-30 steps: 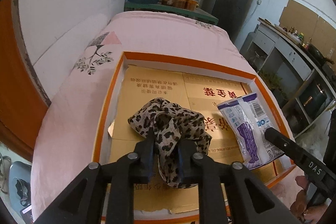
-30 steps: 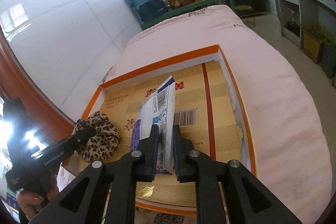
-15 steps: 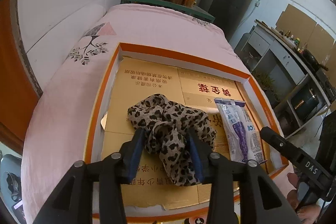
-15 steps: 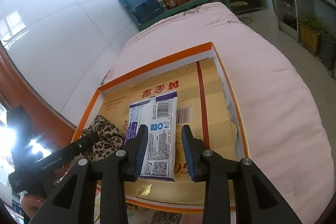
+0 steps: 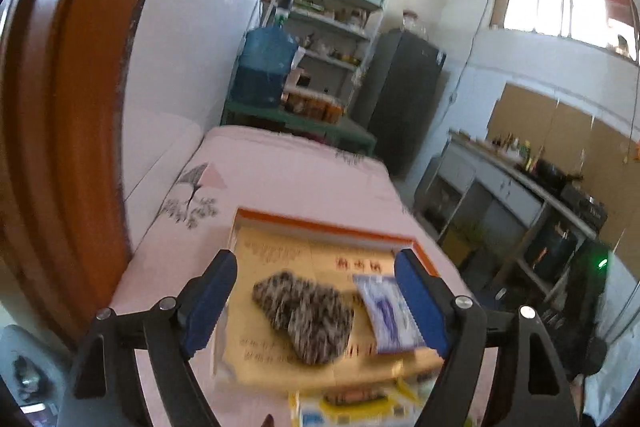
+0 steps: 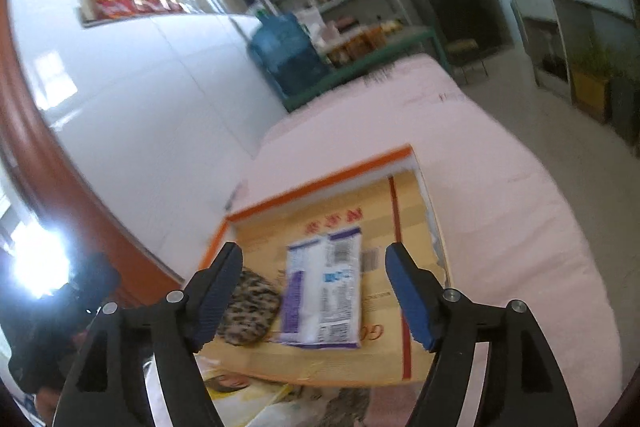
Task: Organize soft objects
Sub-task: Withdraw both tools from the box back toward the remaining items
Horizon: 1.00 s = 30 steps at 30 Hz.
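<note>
Left gripper (image 5: pixel 316 291): jaws opening, spread wide with blue pads; nothing pressed between them; it hangs above the box, clear of the cloth
Right gripper (image 6: pixel 314 293): jaws opening, likewise spread wide; nothing gripped; the packet shows in the gap below, untouched
Leopard-print scrunchie (image 5: pixel 306 315): lies loose on the cardboard in the left half of the box; also seen in the right wrist view (image 6: pixel 250 311), partly behind the left finger of that gripper
White and purple packet (image 6: pixel 322 299): lies flat on the cardboard just beside the scrunchie, to its right, barcode side up; whether the two touch cannot be told through the blur; seen in the left wrist view (image 5: pixel 390 315)
Box (image 5: pixel 332 227): shallow, orange-rimmed, lined with tan cardboard bearing red print; sits on the pink surface
Surface (image 6: pixel 500 211): pink quilted cover, a grey tree print near the wall side (image 5: pixel 192 203); printed papers or bags lie at the near edge before the box, too blurred to name
Wall (image 6: pixel 160 115): white panels at the left; a red-brown curved frame (image 5: pixel 60 107) beside it
Room: blue water jug (image 5: pixel 264 63) on a green stand; open shelves of jars behind; dark tall cabinet (image 5: pixel 404 95); counter with bottles at the right; bright window high up
Picture quality: both views smeared by motion
</note>
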Each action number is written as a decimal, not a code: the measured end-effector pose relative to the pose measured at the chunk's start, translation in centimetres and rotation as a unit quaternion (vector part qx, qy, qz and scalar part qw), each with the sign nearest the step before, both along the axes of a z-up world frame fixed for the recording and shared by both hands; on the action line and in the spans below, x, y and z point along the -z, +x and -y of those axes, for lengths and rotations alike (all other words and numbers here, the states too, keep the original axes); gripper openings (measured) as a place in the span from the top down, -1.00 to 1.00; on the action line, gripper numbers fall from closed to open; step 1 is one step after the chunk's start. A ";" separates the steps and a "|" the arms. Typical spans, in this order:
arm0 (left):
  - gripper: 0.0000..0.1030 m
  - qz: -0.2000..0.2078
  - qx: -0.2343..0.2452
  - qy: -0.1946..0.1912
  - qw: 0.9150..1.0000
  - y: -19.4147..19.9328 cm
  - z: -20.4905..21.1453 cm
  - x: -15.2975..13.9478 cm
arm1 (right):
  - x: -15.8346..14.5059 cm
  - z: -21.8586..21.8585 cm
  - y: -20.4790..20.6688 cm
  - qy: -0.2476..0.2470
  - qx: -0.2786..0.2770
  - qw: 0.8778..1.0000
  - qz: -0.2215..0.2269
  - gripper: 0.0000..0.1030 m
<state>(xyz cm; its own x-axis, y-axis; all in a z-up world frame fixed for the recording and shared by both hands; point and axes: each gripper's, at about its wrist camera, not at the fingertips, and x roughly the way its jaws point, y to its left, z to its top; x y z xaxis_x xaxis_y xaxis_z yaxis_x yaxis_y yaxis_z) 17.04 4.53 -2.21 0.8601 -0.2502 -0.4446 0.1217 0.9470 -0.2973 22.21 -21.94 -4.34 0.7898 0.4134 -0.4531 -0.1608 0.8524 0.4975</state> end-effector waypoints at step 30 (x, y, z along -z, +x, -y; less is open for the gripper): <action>-0.36 0.019 0.000 0.096 0.995 -15.0 1.7 -0.8 | -3.2 -4.7 -19.3 -0.173 -0.012 0.984 0.036 -0.51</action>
